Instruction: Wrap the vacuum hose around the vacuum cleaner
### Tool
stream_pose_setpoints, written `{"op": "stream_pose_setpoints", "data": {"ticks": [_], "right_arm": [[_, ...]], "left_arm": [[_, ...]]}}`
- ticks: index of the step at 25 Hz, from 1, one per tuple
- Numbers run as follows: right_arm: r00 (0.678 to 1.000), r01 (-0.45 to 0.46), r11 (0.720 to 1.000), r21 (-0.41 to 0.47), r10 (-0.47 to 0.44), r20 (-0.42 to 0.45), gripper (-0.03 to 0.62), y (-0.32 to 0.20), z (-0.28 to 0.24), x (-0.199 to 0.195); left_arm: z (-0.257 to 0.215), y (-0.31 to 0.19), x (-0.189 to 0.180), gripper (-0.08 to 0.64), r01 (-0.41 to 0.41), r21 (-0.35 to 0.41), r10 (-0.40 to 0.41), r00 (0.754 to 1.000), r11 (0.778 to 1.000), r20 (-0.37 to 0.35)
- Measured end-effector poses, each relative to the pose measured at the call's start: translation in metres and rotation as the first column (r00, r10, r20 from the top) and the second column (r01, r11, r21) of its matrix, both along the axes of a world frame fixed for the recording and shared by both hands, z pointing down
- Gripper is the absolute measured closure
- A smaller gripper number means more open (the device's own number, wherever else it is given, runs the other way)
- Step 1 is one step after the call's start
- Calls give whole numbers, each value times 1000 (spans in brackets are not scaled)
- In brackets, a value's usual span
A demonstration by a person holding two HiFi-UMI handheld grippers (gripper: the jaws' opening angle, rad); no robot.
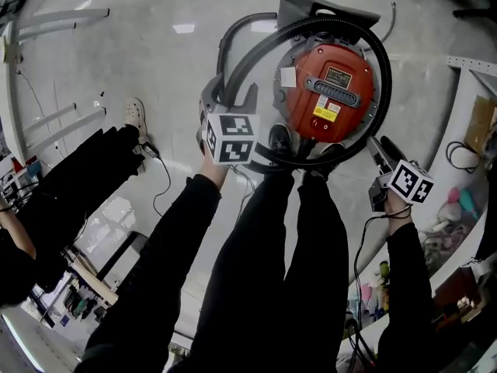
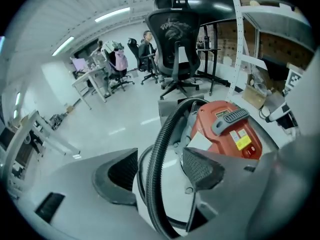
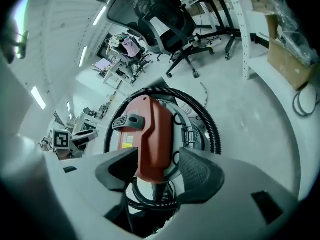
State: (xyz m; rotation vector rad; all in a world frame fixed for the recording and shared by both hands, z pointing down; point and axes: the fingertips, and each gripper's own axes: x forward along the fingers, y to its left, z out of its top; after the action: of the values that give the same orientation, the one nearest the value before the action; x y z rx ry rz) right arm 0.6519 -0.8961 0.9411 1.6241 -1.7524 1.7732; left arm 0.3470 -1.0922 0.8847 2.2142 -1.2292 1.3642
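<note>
Hose [image 2: 161,149]: black, ribbed, looped around the red vacuum cleaner [image 1: 330,92] on the floor [image 1: 140,45].
Left gripper [image 2: 159,165]: jaws wide, hose running lengthwise between them, untouched; nearer hand.
Right gripper [image 3: 157,166]: jaws wide, empty, just outside the loop.
Room: open floor left; shelf [image 1: 474,68] near right.

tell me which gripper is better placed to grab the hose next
Probably left: the hose runs between the open jaws of the left gripper. The right gripper has its open jaws framing mainly the red vacuum cleaner.
</note>
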Motion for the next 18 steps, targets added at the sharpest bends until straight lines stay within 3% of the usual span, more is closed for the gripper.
{"op": "stream_pose_setpoints", "data": {"ticks": [5,8,11,15,18], "right_arm": [[998,-27,1000,-12,27,53,432,30,-47,-28],[994,-44,999,4,43,102,501,36,-82,-52],[988,-20,1000,7,18,155,541,46,-110,-81],[972,90,996,19,-93,218,554,61,-169,-128],[953,213,972,97,-229,199,557,55,-219,-150]], "left_arm": [[-9,90,-22,276,42,-197,-51,998,979,-44],[-33,143,-29,364,34,-292,-61,995,956,-82],[-68,199,-26,444,-40,-369,-5,993,929,-120],[-131,254,-26,510,-187,-378,142,979,907,-145],[-172,245,-19,526,-156,-350,90,976,924,-198]]}}
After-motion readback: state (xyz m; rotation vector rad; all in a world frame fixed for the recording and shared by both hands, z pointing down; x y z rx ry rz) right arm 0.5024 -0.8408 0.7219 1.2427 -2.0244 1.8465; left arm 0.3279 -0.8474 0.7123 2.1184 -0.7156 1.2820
